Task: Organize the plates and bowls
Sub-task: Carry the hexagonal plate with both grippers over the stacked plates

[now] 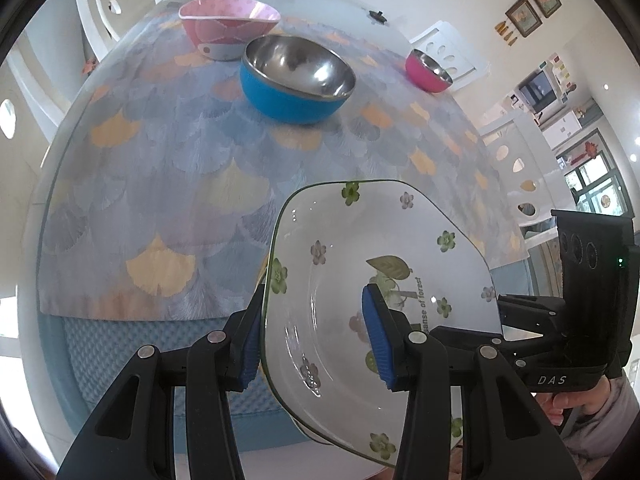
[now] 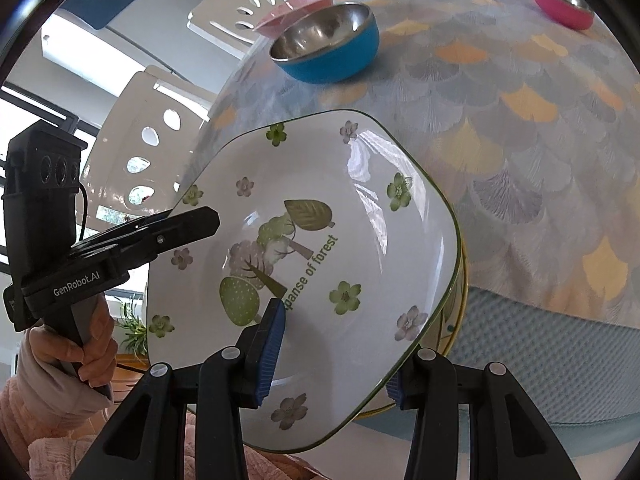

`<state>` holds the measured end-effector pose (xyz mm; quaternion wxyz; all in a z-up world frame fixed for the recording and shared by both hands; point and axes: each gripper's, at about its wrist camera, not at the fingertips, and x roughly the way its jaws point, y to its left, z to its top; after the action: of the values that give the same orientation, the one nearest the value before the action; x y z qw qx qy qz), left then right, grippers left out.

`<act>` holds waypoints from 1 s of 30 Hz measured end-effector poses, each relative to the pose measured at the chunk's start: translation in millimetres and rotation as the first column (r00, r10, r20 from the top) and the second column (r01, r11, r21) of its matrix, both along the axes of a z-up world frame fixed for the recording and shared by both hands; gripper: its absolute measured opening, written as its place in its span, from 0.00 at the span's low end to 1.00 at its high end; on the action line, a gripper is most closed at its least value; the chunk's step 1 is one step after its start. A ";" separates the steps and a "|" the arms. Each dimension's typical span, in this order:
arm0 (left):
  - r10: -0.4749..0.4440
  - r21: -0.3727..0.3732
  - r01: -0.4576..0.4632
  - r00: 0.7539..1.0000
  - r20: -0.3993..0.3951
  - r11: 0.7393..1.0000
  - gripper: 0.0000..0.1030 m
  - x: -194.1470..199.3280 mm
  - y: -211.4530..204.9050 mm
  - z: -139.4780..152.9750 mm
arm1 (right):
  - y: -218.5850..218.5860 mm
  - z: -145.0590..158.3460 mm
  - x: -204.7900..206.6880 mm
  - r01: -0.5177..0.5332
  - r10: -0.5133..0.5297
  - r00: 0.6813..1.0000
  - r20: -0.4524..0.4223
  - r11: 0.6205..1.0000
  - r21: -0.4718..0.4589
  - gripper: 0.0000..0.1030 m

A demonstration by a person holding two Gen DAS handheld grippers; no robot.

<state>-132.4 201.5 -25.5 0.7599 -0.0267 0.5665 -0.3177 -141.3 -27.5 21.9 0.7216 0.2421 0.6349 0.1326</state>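
While both grippers clamp the same dish, the scene reads as follows.

Plate: a white, rounded-square plate [image 1: 360,280] with green and mauve flowers, tree drawings and the words "of forest"; it hangs tilted above the near edge of the table, gripped at two opposite sides.
Left gripper: the left gripper [image 1: 316,344] grasps the plate's left rim, one blue pad [image 1: 378,340] pressed on the inner face, the other behind the rim.
Right gripper: the right gripper [image 2: 332,356] grasps the opposite rim, one pad on the inner face, the other under the edge.
Hands: a hand [image 2: 86,344] in a pale pink sleeve grips the left gripper's handle, seen from the right wrist.
Table: the table [image 1: 160,184] has a glass top over a blue-grey cloth with orange fan shapes.
Bowls: a blue steel-lined bowl [image 1: 298,80] stands mid-table, a pink bowl [image 1: 228,28] just behind it, and a magenta bowl [image 1: 428,70] well apart to the right.
Chairs: white chairs [image 1: 116,4] stand around the far side.
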 end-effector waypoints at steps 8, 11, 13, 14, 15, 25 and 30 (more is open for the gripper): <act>-0.008 0.013 0.008 1.000 -0.009 1.000 0.40 -4.2 -1.9 -5.9 | 2.6 -7.7 2.2 0.008 -0.008 1.000 -0.030 1.000 0.002 0.42; -0.006 0.011 0.006 1.000 -0.013 1.000 0.40 -5.2 -1.1 -6.6 | 2.0 -8.1 0.3 0.011 -0.011 0.999 -0.036 1.000 0.003 0.42; -0.008 0.016 0.008 1.000 -0.013 1.000 0.40 -6.1 -1.7 -7.1 | 2.1 -8.7 0.7 0.015 -0.014 0.999 -0.042 1.000 0.004 0.42; -0.008 0.018 0.008 1.000 -0.014 1.000 0.40 -6.4 -2.3 -7.2 | 2.0 -9.1 0.8 0.016 -0.015 0.999 -0.044 1.000 0.005 0.42; -0.007 0.020 0.007 1.000 -0.014 1.000 0.40 -7.2 -2.4 -7.5 | 1.3 -9.1 -0.6 0.018 -0.017 0.999 -0.045 1.000 0.004 0.42; -0.003 0.032 0.004 1.000 -0.014 0.999 0.40 -6.4 -4.0 -10.2 | 5.9 -11.6 4.7 0.023 -0.024 0.998 -0.064 1.000 -0.008 0.42; -0.004 0.039 0.005 1.000 -0.017 0.999 0.41 -4.8 -5.2 -10.0 | 7.3 -12.8 7.1 0.024 -0.025 0.997 -0.073 1.000 -0.006 0.42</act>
<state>-137.2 196.3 -35.5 0.7547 -0.0133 0.5792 -0.3079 -134.2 -20.3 9.1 0.7001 0.2527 0.6582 0.1132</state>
